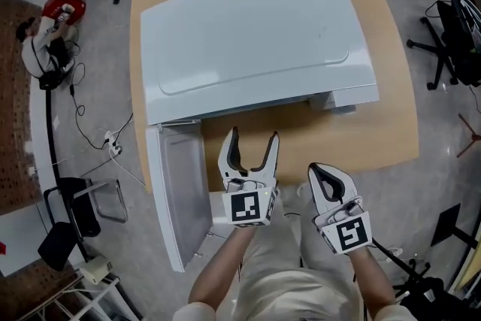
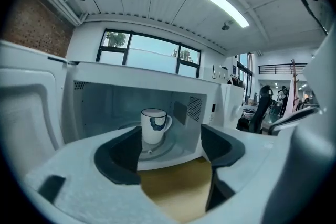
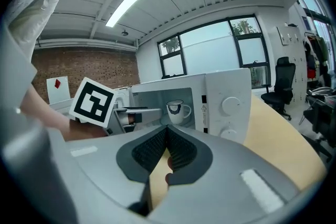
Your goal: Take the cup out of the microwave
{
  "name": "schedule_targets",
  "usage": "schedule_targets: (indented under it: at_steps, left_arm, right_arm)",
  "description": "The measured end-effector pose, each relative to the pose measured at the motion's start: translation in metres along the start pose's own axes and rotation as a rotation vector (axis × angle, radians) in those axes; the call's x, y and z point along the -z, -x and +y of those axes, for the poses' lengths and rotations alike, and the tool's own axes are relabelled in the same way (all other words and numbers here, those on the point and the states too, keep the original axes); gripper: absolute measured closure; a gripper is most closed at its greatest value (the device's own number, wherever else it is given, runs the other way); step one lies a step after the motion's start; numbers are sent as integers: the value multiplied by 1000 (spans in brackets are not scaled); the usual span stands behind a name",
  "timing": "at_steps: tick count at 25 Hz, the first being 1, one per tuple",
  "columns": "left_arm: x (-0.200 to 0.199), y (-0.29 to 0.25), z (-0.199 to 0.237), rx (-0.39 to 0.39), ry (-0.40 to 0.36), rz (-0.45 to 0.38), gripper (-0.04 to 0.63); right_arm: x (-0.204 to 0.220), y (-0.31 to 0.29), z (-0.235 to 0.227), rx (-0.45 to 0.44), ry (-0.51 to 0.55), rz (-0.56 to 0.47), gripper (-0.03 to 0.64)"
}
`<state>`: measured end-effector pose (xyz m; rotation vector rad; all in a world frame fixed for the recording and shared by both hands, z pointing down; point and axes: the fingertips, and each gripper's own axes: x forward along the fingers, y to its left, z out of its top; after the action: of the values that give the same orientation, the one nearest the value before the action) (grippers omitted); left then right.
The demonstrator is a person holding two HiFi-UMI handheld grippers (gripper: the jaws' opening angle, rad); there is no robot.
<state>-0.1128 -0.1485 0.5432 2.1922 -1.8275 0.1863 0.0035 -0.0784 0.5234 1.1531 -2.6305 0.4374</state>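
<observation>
- Left tool (image 1: 253,136): jaws wide apart, nothing between the pads. It hovers over the near edge of the worktop (image 1: 391,113), pointing far-ward and slightly down at the open front of the microwave (image 1: 255,34).
- Right tool (image 1: 325,174): jaws pressed together, empty. It is just right of the left tool and faces more toward the microwave's dial panel (image 3: 231,107) than toward the cavity.
- Door (image 1: 180,188): swung fully open to the left, clear of both tools.
- Cup (image 2: 153,126): white with a dark blue mark. It stands upright on the cavity floor, inside the microwave and untouched. The head view hides it under the microwave's top.
- Key relation: in the left gripper view the cup sits straight ahead but nearer the left jaw than the centre of the gap, well beyond the jaw tips. Its long axis is vertical and its handle points right.
- Judgement: the left tool is the better placed. The coming move looks like a level push forward into the cavity with a small shift left to centre the cup body between the pads. The cup has not yet been reached.
</observation>
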Motion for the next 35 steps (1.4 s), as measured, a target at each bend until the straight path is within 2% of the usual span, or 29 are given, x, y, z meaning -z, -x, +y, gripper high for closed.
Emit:
schedule_targets:
  at_steps: [6,15,19,23,27,31,35]
  left_arm:
    - [21,-61,35,-59,-37,1,224]
    - [18,-139,58,-59,-100,-6,193]
    - [17,-149,58,-86,-140,16,183]
    - [37,-152,64,-127,-117,81,201]
    - [18,-156,66,-144,-134,55,219]
    - [44,-150,66,-125,-119,97,219]
    - [19,-141,60,-114,-148,51,219]
  right_arm:
    - [7,-21,-9,2,-5,10,609]
    - [12,-29,-19,17,-30,19,609]
    - [9,-30,-19,16,-41,22,609]
    - [7,-31,-19,7,-43,23,609]
    - [11,-29,-16,5,-43,42,609]
    - [11,-25,-14,-3,-42,41,609]
    - [8,-18,-14,-4,-38,40,609]
